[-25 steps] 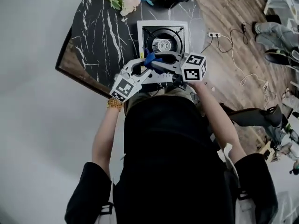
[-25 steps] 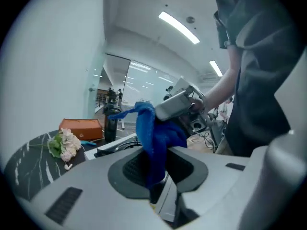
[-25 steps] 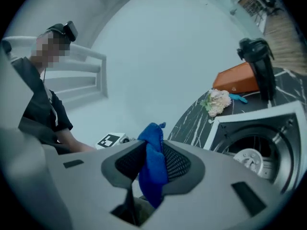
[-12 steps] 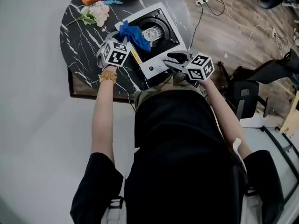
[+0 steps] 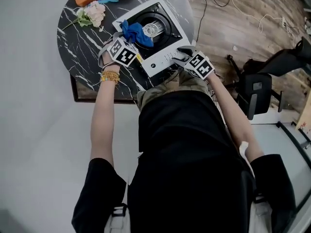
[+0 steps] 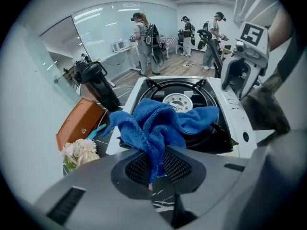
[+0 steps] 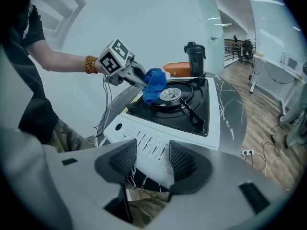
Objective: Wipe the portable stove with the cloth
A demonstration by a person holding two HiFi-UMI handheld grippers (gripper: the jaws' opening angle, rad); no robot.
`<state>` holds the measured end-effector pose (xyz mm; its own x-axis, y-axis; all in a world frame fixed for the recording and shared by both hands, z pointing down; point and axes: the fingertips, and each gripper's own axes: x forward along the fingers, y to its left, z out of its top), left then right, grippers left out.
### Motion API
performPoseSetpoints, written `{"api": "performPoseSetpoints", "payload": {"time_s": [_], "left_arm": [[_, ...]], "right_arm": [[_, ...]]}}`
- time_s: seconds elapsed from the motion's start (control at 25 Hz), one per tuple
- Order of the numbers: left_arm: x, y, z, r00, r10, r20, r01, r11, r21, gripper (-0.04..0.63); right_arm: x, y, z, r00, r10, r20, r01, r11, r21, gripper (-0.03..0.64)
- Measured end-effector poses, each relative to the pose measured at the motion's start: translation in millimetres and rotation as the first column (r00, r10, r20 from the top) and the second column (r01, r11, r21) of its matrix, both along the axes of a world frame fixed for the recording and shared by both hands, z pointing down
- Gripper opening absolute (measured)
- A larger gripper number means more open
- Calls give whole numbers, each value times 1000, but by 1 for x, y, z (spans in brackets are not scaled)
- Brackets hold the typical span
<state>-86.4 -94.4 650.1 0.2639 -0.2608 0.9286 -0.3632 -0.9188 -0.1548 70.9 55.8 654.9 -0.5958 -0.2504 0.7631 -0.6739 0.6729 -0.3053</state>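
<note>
Having just closed further, left gripper (image 6: 156, 170) pinches cloth (image 6: 160, 123).

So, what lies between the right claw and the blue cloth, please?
The white portable stove's front panel, per the right gripper view; the right claw, just opening, holds nothing.

One stove (image 5: 163, 58), one cloth (image 5: 136, 32) — one bouquet (image 5: 92, 14)

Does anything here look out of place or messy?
Nothing is spilled or broken. The only oddity: a bunch of flowers lies flat on the table beside the stove, and the cloth is bunched over the stove's middle.
</note>
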Motion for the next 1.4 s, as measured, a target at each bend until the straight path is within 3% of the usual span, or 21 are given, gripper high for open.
{"api": "performPoseSetpoints", "payload": {"time_s": [0.16,0.32,0.4,0.48,0.56,0.64,0.68,0.72,0.84,0.88,0.92,0.96,1.04,1.08,1.12,1.2,1.28,1.36,1.4], "left_arm": [[6,31,4,999,33,-22,-36,993,-115,57],[16,70,6,994,67,-82,-85,966,-244,57],[19,91,8,989,38,-146,-86,938,-335,57],[20,110,10,974,-48,-220,-55,896,-441,55],[20,116,6,936,-166,-311,-14,864,-504,55],[18,120,-11,865,-266,-424,4,851,-525,57],[19,123,-28,813,-304,-497,-7,848,-530,57],[22,127,-50,744,-335,-578,-40,841,-539,57],[42,149,-123,475,-425,-771,-224,789,-573,58],[50,156,-137,408,-449,-795,-276,769,-576,58],[58,163,-143,376,-460,-805,-309,756,-577,58],[64,170,-141,379,-455,-806,-322,752,-576,58],[71,181,-124,448,-421,-789,-302,759,-577,66],[70,185,-113,483,-415,-771,-277,763,-584,72],[69,185,-102,512,-420,-749,-241,767,-594,90],[61,181,-82,554,-433,-711,-140,793,-593,126],[47,170,-67,561,-461,-687,-30,818,-574,126],[30,157,-57,526,-522,-672,72,814,-577,126],[22,150,-53,502,-555,-663,117,804,-583,126]], "right_arm": [[1,-2,-1,1000,-2,5,2,1000,-4,198],[-2,-5,-1,1000,11,19,-11,1000,-2,195],[-5,-6,0,1000,4,12,-4,1000,3,196],[-5,-6,1,1000,-2,2,2,1000,2,196],[-5,-4,0,1000,-12,-7,12,1000,-7,196],[-13,-1,-9,998,-62,-17,62,998,23,208],[-21,-1,-21,995,-102,-14,103,992,74,209],[-33,-1,-38,988,-151,-7,151,979,139,216],[-80,2,-91,950,-313,19,291,904,314,259],[-96,6,-100,932,-361,26,332,880,340,262],[-109,12,-104,914,-404,23,372,862,345,262],[-117,18,-101,896,-444,2,417,845,336,261],[-115,27,-81,866,-493,-85,493,813,310,179],[-107,27,-71,866,-484,-124,498,815,296,82],[-93,25,-61,879,-451,-152,476,836,273,48],[-50,10,-44,914,-332,-231,381,900,211,40],[1,-12,-32,905,-203,-373,286,941,182,38],[34,-25,-28,885,-152,-441,247,955,167,40],[38,-27,-29,895,-159,-418,241,958,153,43]]}}
